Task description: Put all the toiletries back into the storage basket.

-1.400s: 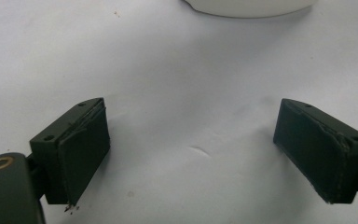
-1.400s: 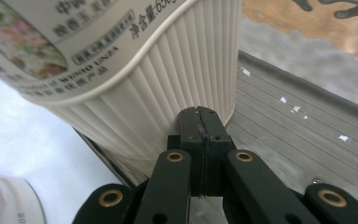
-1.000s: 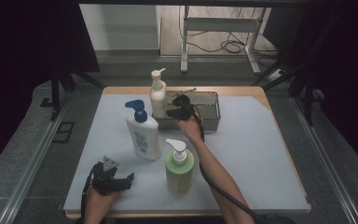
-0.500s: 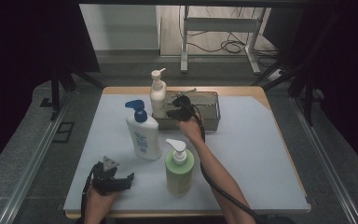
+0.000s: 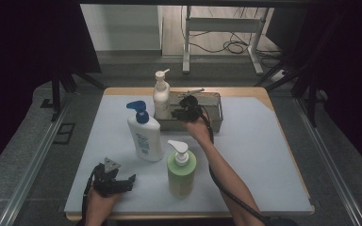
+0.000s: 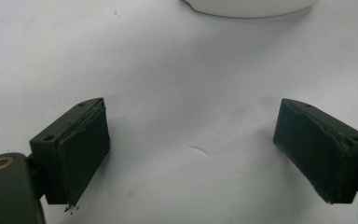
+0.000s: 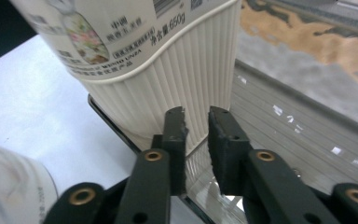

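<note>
**Narrow tongs beside a tall bottle: where the trouble lay**

Nearest the person, at about seven o'clock on the bench [image 5: 264,155], the left tongs [image 5: 122,181] rested low over the pale sheet, jaws spread wide with nothing between them; in the left gripper view only bare sheet lay between the pads [image 6: 81,156]. That hand posed little risk where it sat.

Just beyond, near the middle at six o'clock, stood the green pump bottle [image 5: 181,172], and at ten o'clock from it the white bottle with the blue pump [image 5: 145,136]. The right forearm reached past the green one closely; a careless pull back, in my judgement, could have knocked it over.

Farthest, at twelve o'clock, the cream pump bottle [image 5: 160,96] stood in the left end of the grey wire-rimmed tray [image 5: 214,115]. The right tongs [image 5: 176,114] hovered at the tray's near rim beside that bottle. In the right gripper view the jaws stood almost closed, a slim gap left, and I could not tell whether the rim wire was caught in it. The ribbed base of the cream pump bottle [image 7: 168,88] rose directly ahead.

The likely failures: jaws that narrow could not take the bottle and would push it instead, tipping a tall, top-heavy thing against the tray wall; or, if the rim was pinched, a lift would drag the tray and topple the bottle.
</note>
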